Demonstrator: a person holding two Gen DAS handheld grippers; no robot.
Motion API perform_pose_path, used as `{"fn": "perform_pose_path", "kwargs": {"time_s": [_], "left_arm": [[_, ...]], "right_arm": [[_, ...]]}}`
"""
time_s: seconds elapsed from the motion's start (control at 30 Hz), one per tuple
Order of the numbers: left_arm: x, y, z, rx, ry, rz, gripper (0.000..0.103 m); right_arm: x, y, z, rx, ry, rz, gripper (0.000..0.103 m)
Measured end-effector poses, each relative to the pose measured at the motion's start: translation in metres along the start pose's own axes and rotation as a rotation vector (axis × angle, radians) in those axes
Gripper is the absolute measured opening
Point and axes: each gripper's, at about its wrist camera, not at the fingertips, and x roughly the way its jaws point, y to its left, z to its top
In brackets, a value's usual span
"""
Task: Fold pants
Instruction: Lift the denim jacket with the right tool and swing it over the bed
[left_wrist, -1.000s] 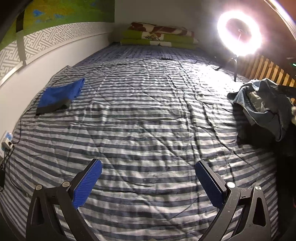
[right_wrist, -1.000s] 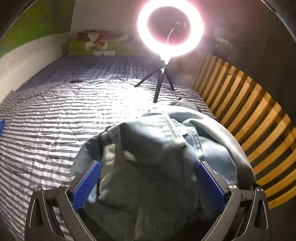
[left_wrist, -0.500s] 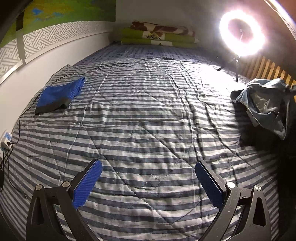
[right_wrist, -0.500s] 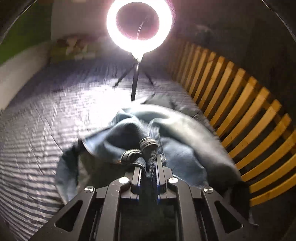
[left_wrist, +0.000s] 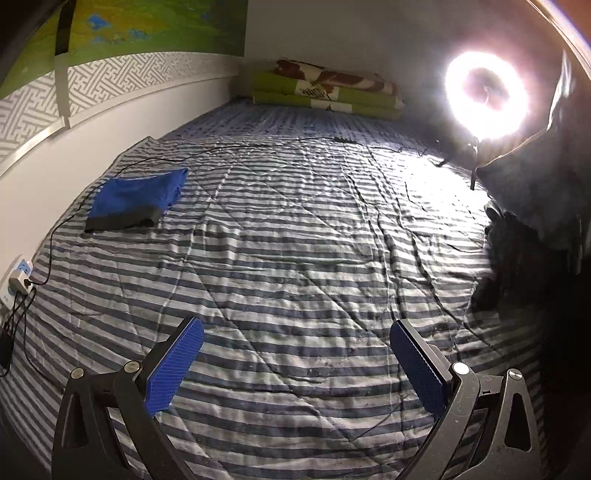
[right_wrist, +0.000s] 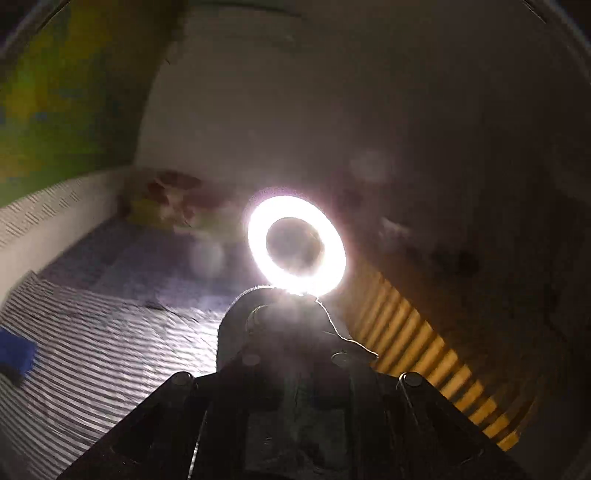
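The jeans (left_wrist: 532, 192) hang as a dark, backlit mass at the right edge of the left wrist view, lifted off the striped bedcover (left_wrist: 295, 221). In the right wrist view a bunched fold of the jeans (right_wrist: 280, 317) shows as a silhouette at the tips of my right gripper (right_wrist: 293, 365). Its jaws are closing and pinch this fabric. My left gripper (left_wrist: 295, 328) hovers open above the near part of the bedcover with nothing between its blue pads (left_wrist: 177, 365).
A folded blue garment (left_wrist: 136, 199) lies at the bed's left side. A lit ring light (left_wrist: 485, 96) stands on a tripod at the far right, by wooden slats (right_wrist: 424, 350). Folded blankets (left_wrist: 325, 88) sit at the head. A cable (left_wrist: 258, 146) crosses the bed to a power strip (left_wrist: 20, 277).
My right gripper closed on the jeans and rose sharply, lifting them off the bed; its view now points higher, at the ring light. The left gripper stayed open and rose slightly.
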Motion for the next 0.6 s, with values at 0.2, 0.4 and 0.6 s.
{"fn": "perform_pose_path", "kwargs": {"time_s": [0.2,0.4,0.6], "left_arm": [[-0.016,0.021,0.006,-0.04,-0.031,0.009,0.102],[-0.028,0.041,0.008,-0.077,-0.054,0.015,0.102],[-0.046,0.062,0.005,-0.103,-0.083,0.03,0.102]], "right_arm": [[-0.061,0.06,0.053,-0.068,-0.121,0.06,0.008],[-0.104,0.125,0.085,-0.092,-0.166,0.212,0.008],[-0.085,0.219,0.052,-0.186,0.047,0.471,0.013]]}}
